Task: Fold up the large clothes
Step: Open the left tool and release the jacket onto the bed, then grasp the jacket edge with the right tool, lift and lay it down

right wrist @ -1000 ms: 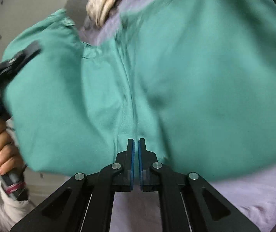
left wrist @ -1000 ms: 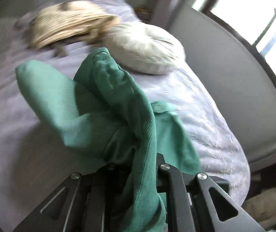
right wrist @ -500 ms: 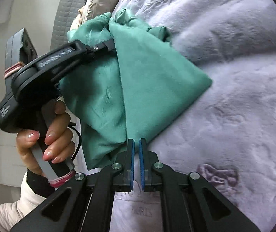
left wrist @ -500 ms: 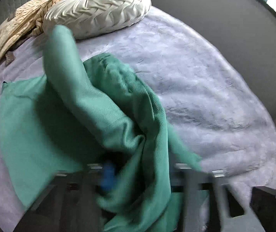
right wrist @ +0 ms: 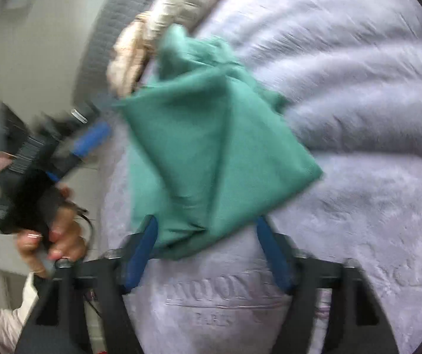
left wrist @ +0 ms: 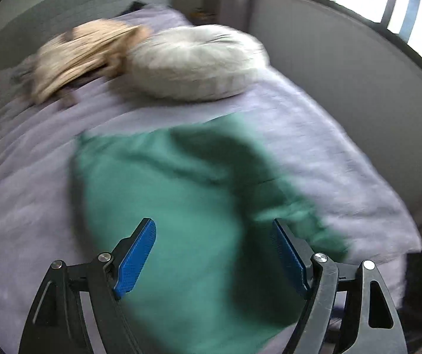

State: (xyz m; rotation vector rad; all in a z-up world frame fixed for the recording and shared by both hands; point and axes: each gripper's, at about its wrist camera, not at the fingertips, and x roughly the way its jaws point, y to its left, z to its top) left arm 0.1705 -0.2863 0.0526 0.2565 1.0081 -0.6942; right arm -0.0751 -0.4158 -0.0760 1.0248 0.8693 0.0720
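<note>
Lying folded, creased, green garment (right wrist: 211,147) on lilac bedspread (right wrist: 358,118).

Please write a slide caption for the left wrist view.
Open left gripper above green garment lying on lavender bedspread.
</note>
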